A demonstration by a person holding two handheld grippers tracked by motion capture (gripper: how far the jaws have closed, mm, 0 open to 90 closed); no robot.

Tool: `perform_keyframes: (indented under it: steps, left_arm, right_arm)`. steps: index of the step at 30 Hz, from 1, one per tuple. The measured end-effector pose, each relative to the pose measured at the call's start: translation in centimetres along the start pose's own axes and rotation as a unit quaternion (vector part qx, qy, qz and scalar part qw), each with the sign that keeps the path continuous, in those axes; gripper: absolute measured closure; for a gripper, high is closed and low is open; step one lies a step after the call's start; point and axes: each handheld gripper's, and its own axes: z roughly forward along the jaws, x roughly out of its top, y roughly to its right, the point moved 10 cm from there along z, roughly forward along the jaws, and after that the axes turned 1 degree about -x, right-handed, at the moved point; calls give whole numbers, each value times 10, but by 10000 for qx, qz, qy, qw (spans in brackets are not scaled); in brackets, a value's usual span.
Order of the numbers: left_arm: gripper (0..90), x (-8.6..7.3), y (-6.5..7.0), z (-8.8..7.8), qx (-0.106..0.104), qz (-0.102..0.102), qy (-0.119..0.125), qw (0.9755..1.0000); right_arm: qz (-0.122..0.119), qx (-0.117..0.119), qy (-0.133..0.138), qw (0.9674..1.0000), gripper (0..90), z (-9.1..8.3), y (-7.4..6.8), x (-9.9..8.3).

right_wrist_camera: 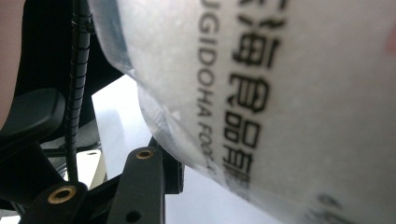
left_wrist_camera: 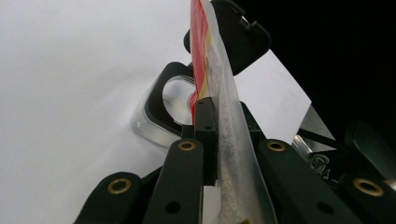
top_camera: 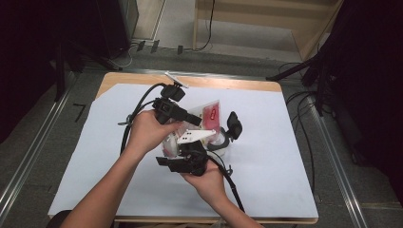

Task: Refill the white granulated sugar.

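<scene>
The left hand-held gripper (left_wrist_camera: 212, 135) is clamped on the top edge of a clear food bag (left_wrist_camera: 219, 70), its jaws nearly together with the thin seam pinched between them. The right hand-held gripper (top_camera: 190, 154) sits at the bag's lower end; in the right gripper view the frosted, printed side of the bag (right_wrist_camera: 261, 93) lies against one jaw, and the jaws seem to be closed around the bag's bulk, though the second jaw is hidden, so I cannot tell for sure. Between both grippers the bag (top_camera: 206, 118) is raised off the table (top_camera: 266, 156), its red label facing up.

Just beyond it stands a clear box (left_wrist_camera: 161, 109) with a black rim, its black lid (left_wrist_camera: 245, 37) swung open. A white sheet covers the table.

My judgement: the pick-up is done and the box is already open; what is left is to tear or open the bag, or move it to the box. Nothing appears to be in the box yet.
</scene>
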Motion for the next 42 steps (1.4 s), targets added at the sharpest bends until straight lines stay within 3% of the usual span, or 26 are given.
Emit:
perform_keyframes:
  steps: [12,42]
  left_arm:
    - [845,-4,1,-3,14,43,9,10000]
    - [819,-4,4,-5,128,133,91,9998]
  right_arm:
    - [-398,-159,-163,9989,629,1,-3,-4]
    - [-241,-26,-148,9996,635,-1,-9,-2]
